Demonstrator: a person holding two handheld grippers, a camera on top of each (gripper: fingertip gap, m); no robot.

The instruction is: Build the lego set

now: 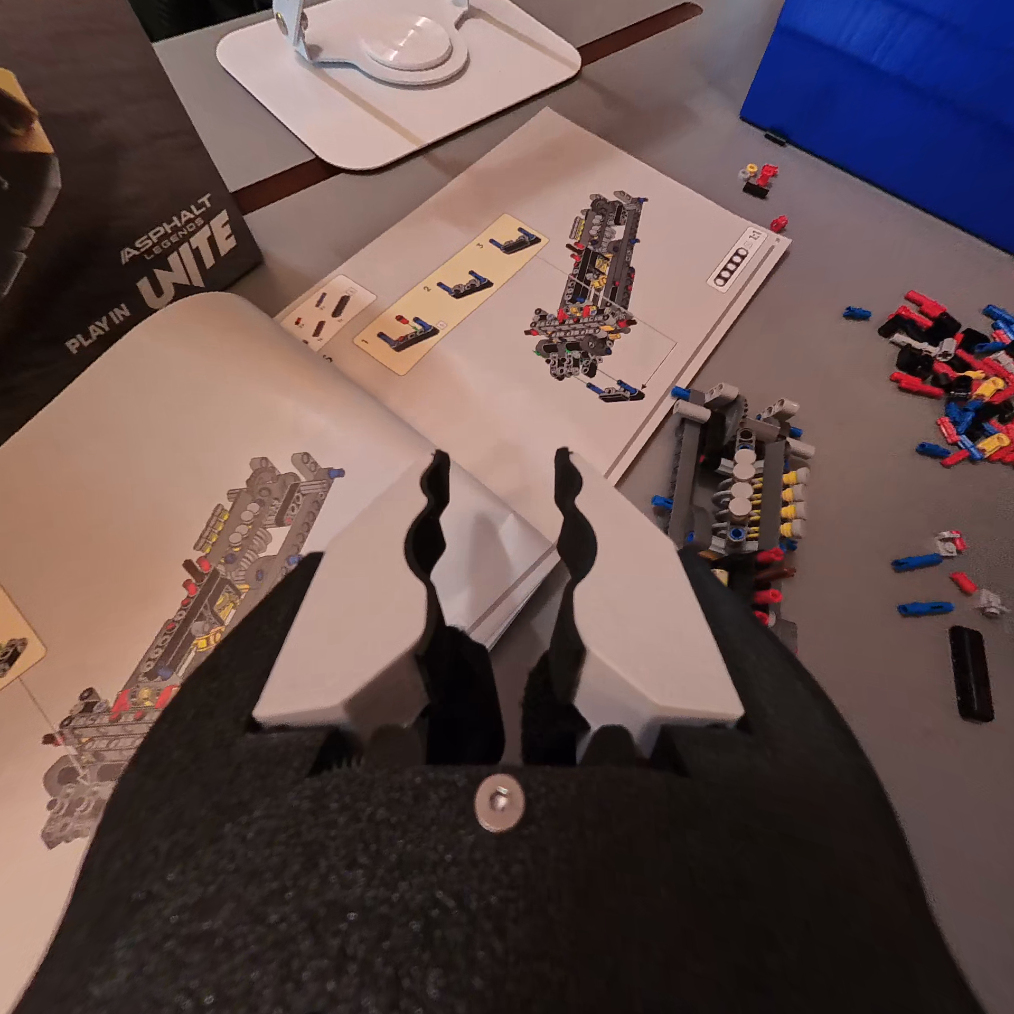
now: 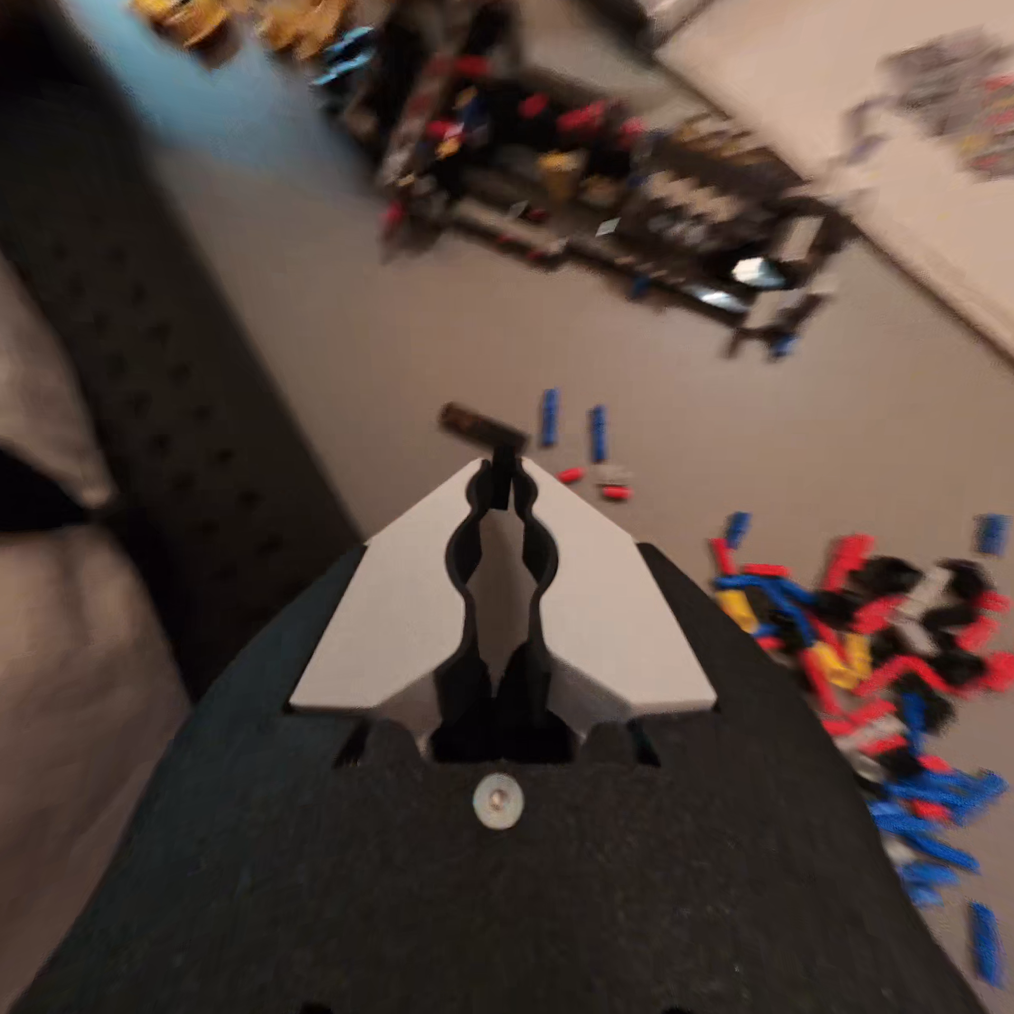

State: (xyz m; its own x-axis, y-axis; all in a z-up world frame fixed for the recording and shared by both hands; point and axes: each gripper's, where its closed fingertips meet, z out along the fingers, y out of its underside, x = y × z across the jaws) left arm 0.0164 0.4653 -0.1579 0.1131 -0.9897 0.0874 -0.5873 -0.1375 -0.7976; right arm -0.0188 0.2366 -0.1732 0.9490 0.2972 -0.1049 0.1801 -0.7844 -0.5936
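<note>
My left gripper [image 1: 502, 455] is open and empty, hovering over the open instruction booklet [image 1: 494, 307]. The partly built grey chassis [image 1: 741, 494] lies on the table just right of the booklet's edge. The right wrist view is blurred by motion. My right gripper [image 2: 500, 466] is shut on a small black piece [image 2: 502, 483] held at the fingertips. A short dark beam [image 2: 477, 427] lies just beyond the tips; I cannot tell if the piece touches it. The beam also shows in the left wrist view [image 1: 971, 672]. The chassis [image 2: 603, 181] lies farther off.
A pile of red, blue, black and yellow pieces [image 1: 960, 373] [image 2: 878, 658] lies right of the chassis. Loose blue pins [image 2: 598, 433] and red pins [image 2: 570, 474] lie near the beam. The set's dark box [image 1: 110, 219], a white stand [image 1: 395, 82] and a blue bin [image 1: 905, 99] stand behind.
</note>
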